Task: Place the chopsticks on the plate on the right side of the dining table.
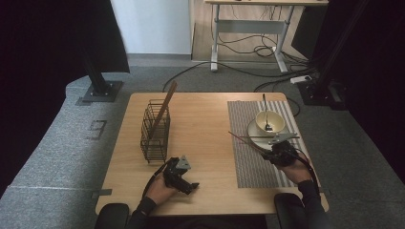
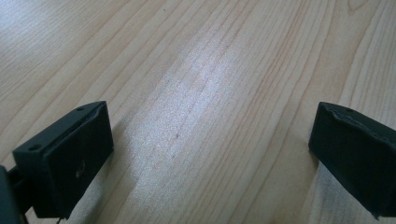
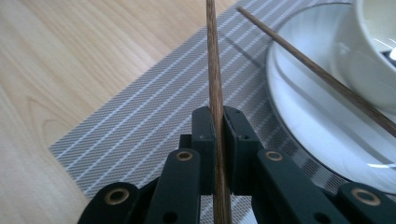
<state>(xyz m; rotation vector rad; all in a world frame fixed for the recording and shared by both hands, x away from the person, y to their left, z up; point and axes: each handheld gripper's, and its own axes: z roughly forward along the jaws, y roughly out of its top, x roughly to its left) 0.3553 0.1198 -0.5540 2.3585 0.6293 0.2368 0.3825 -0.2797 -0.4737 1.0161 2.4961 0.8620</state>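
One chopstick [image 1: 162, 112] in wire basket [image 1: 155, 133]

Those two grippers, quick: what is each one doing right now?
Left gripper: open, nothing between its jaws, over bare table.
Right gripper: shut on a wooden chopstick.

A light wooden worktop [image 1: 205, 138] carried a black wire basket [image 1: 155, 131] near its left edge and a grey striped placemat [image 1: 253, 162] at its right. A white plate [image 1: 255, 136] rested on the placemat.
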